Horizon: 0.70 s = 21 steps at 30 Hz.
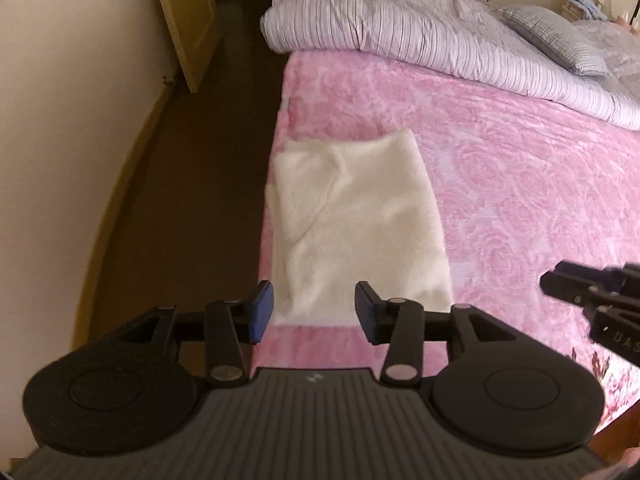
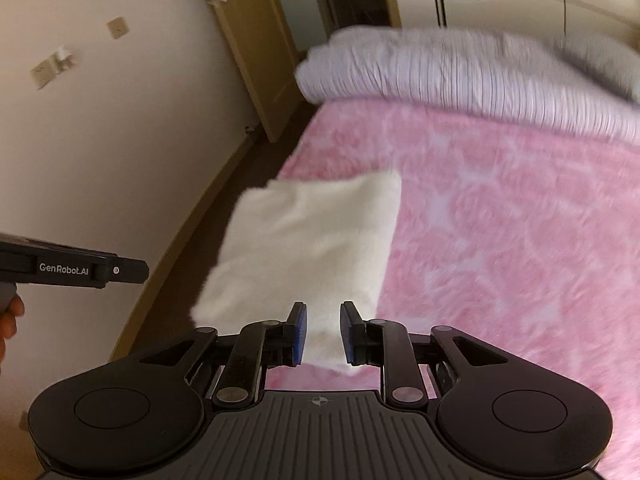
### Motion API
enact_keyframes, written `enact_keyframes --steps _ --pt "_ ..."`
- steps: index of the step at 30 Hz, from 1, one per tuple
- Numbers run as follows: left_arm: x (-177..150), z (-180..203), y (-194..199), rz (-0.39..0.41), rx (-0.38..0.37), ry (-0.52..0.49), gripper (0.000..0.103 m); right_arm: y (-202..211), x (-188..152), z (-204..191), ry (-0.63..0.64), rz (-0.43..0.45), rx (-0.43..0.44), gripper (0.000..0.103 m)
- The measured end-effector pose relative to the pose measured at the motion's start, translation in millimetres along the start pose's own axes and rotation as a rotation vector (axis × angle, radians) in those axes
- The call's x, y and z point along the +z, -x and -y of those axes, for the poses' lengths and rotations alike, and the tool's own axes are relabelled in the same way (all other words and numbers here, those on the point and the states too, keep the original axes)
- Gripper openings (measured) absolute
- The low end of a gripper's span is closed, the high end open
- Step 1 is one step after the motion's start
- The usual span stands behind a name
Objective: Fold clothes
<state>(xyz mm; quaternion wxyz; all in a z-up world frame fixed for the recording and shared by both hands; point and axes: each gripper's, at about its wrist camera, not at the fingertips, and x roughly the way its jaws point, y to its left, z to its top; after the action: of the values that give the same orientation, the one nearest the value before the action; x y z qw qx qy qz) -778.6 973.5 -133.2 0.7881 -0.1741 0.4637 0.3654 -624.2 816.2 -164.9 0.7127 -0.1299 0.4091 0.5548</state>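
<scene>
White fluffy garment [image 1: 356,224], folded into a rough rectangle, lies flat on the pink blanket [image 1: 520,168] at the bed's left edge, its left side right at that edge next to the dark floor [image 1: 192,184]. Left gripper [image 1: 314,312] hovers at the garment's near end, jaws spread wide, nothing between the blue pads [image 1: 262,312]; right gripper [image 2: 323,332] is also at the near end, jaws parted with a gap, not pinching the cloth. Striped duvet [image 1: 400,36] bunched at the far end, pillow [image 1: 556,36] far right.
</scene>
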Motion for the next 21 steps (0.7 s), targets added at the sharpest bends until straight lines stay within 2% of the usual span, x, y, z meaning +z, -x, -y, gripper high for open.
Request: enact_keyframes --steps 7,12,16,21 --pt "-2.4 33.1 66.0 0.105 0.084 0.063 0.060 61.9 25.6 4.5 0.088 0.068 0.014 0.031" --pt "-8.7 70.2 86.1 0.150 0.191 0.163 0.061 89.1 38.5 28.3 0.183 0.119 0.065 0.034" --pt "-12.0 109.8 102.1 0.153 0.188 0.249 0.061 109.0 44.4 55.0 0.250 0.108 0.119 0.034" --pt "-16.1 158.1 119.9 0.151 0.167 0.352 0.061 137.4 50.5 96.7 0.252 0.113 0.181 0.034"
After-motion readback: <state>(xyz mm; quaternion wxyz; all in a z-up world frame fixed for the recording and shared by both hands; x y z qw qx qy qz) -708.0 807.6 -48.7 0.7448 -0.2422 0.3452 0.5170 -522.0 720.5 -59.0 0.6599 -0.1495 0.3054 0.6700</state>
